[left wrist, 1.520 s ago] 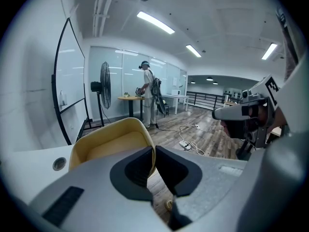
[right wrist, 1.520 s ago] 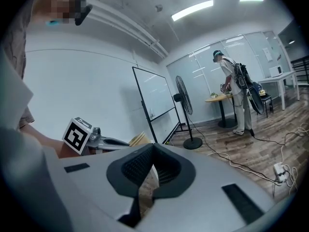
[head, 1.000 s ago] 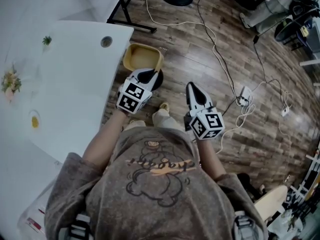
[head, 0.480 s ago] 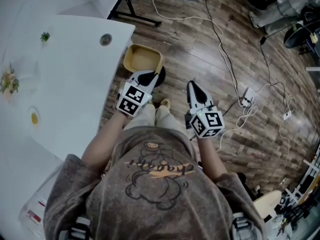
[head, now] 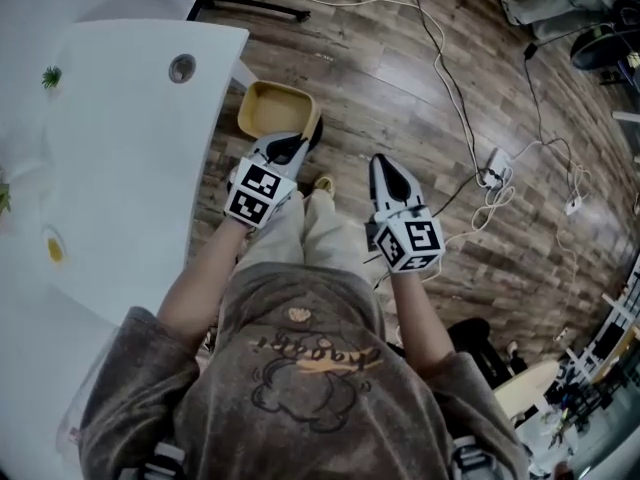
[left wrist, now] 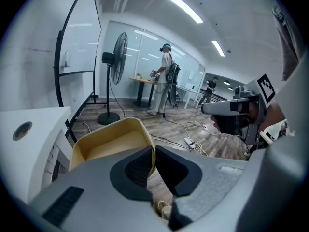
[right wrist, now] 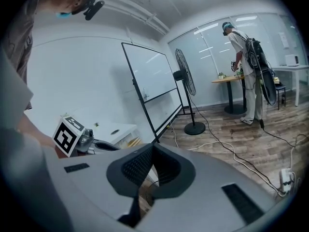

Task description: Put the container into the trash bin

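Head view: my left tongs (head: 295, 145) clench the rim of the yellow container (head: 272, 108), holding it above the floor (head: 400, 78) beside the bench (head: 120, 168). My right tongs (head: 386, 170) are clenched on nothing. The pickup is done; the drop is left, and I see no bin.

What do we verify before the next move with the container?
1. Left hand-held gripper shut on the container rim: ok.
2. Container opening faces up, nothing seen inside: ok.
3. Right hand-held gripper shut, nothing between its jaws: ok.
4. Container off the table, over the floor: ok.
5. Trash bin located: not ok, no view shows it.
6. Path to the bin: cannot tell.
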`<state>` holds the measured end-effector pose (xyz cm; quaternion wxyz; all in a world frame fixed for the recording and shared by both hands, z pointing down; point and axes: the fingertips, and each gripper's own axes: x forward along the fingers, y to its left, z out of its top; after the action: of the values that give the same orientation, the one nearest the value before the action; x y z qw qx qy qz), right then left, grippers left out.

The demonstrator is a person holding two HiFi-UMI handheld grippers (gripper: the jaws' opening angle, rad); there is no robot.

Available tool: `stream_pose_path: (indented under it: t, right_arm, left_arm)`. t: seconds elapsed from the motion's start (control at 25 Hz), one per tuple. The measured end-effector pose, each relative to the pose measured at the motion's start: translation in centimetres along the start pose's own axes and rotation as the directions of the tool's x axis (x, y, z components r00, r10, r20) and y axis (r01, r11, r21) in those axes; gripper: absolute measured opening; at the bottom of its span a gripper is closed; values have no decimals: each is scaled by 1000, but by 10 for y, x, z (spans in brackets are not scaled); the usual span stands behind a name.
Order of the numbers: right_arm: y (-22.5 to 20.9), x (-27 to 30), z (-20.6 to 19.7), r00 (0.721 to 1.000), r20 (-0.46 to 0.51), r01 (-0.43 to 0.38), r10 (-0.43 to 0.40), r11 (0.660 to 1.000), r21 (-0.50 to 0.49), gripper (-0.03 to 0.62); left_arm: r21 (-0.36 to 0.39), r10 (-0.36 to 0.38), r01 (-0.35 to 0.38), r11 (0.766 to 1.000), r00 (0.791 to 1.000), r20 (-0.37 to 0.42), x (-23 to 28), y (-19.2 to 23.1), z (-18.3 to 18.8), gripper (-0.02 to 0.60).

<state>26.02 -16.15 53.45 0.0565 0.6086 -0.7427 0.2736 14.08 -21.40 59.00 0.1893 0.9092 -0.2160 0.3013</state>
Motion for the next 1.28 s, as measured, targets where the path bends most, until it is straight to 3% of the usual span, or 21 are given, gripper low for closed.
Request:
stream_pose_path:
  t: [0.44,0.76,1.12,1.28]
  right_arm:
    - [-28,68,-65,998,-67,-4,5,1000,7,-6]
    - [-57,105,-121,995,-102,-9,8,1000,-12,-6]
    - [-82,124,-191,993,-121,12,-7,999,46,-6]
    - [-80,136,-211,990,-138,-15,24,998,63,-6]
  left_arm:
    - [-80,-6,3,997,999,-41,64,42,-54,25]
    - [-75,-18,14,997,998,-62,115,59,-95,25]
    - [-81,-26,18,997,995,-93,154,69,-156,25]
    - [-63,-17,11,998,996,-93,176,81,-179,25]
